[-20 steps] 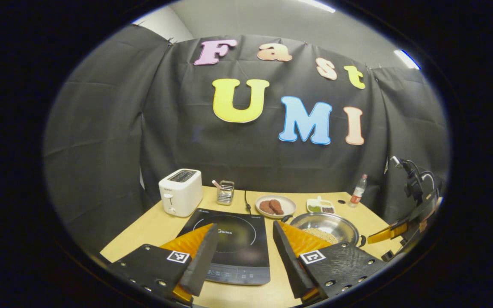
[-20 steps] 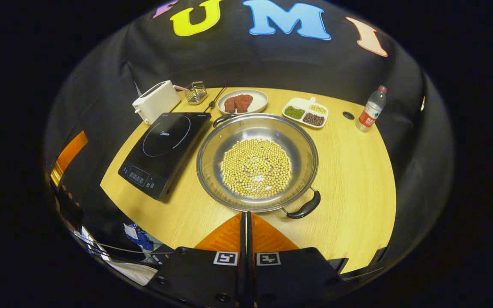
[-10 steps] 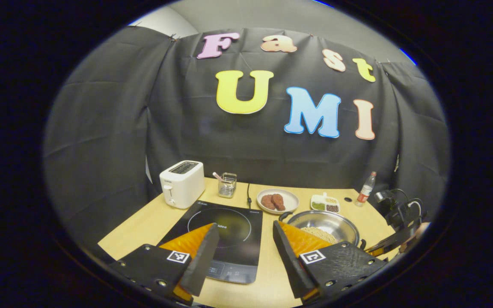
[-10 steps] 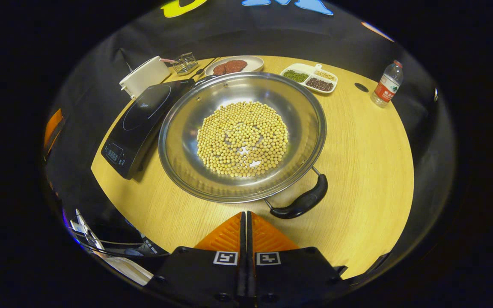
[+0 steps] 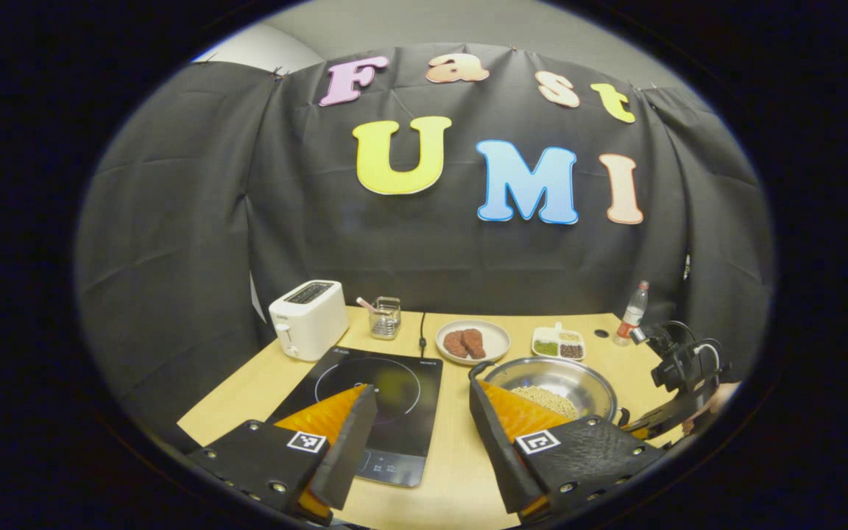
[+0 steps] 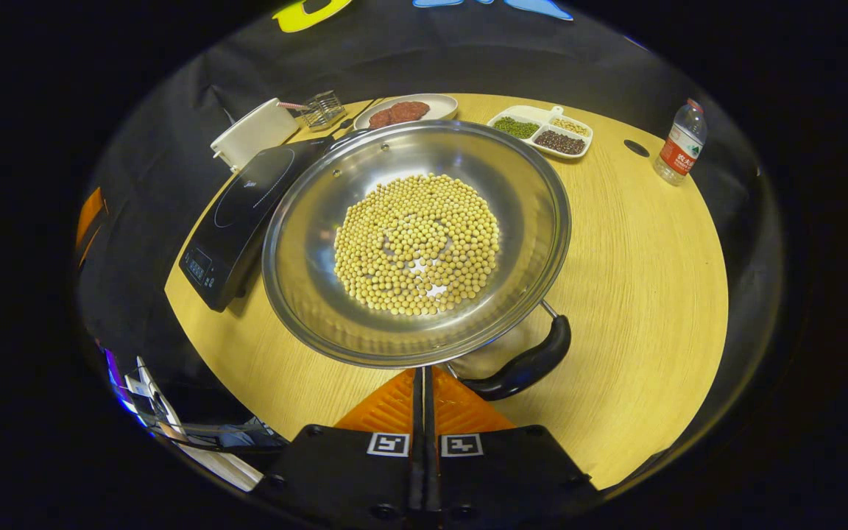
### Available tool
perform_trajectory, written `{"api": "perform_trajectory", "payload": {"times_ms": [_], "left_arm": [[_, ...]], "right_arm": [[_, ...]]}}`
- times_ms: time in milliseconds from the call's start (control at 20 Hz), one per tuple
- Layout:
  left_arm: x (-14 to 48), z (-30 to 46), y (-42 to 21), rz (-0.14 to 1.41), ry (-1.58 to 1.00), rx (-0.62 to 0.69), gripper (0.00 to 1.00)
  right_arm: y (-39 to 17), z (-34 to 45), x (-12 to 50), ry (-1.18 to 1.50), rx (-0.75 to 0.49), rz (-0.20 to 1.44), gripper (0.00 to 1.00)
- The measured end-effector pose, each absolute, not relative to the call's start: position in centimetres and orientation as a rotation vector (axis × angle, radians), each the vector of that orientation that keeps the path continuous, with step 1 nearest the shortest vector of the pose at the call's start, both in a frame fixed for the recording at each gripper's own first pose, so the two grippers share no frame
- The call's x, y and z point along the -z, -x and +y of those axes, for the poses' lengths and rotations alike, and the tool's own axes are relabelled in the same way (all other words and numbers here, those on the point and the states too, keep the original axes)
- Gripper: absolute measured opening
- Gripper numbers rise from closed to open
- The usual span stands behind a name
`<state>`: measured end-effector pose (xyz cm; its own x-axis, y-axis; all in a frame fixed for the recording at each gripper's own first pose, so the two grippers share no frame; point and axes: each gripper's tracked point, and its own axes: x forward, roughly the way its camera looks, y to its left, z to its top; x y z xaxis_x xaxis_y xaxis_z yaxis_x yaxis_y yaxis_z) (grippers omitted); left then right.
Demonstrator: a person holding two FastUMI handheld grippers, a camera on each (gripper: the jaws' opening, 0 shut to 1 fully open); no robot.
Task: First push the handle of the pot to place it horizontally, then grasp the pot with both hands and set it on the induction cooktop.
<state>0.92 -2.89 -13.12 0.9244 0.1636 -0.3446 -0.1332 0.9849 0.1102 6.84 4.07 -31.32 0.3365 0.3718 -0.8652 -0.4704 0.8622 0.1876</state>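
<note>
Lying just beyond closed right tongs (image 6: 424, 379): pot (image 6: 417, 243).

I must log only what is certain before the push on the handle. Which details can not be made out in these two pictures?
- Right gripper view: whether the shut right gripper touches the round steel pot or its near black handle; the pot rim hides the tips.
- Right gripper view: the pot's far handle, mostly behind the rim.
- Left gripper view: the black induction cooktop and its controls, partly behind the open left gripper.
- Both views: the bottle label, too small.
</note>
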Motion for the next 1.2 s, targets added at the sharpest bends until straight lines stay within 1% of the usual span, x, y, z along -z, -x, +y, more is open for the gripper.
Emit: {"api": "perform_trajectory", "payload": {"times_ms": [50, 650, 700, 850, 1200], "left_arm": [[13.1, -3.2, -1.1, 0.359, -0.088, -0.155, 0.76], [13.7, -5.2, -1.7, 0.374, -0.119, -0.157, 0.75], [13.6, -5.4, -1.9, 0.376, -0.124, -0.157, 0.78], [13.9, -5.9, -2.2, 0.383, -0.132, -0.157, 0.75], [14.2, -6.9, -2.4, 0.396, -0.127, -0.182, 0.76]], "right_arm": [[-7.3, 3.8, 31.5, 0.104, -0.548, 1.096, 0.02], [-10.6, 0.3, 31.8, 0.108, -0.474, 1.060, 0.02], [-10.9, 0.1, 31.9, 0.108, -0.468, 1.059, 0.02], [-11.8, -0.8, 31.9, 0.117, -0.455, 1.052, 0.02], [-13.9, -2.5, 31.7, 0.070, -0.429, 1.044, 0.02]]}}
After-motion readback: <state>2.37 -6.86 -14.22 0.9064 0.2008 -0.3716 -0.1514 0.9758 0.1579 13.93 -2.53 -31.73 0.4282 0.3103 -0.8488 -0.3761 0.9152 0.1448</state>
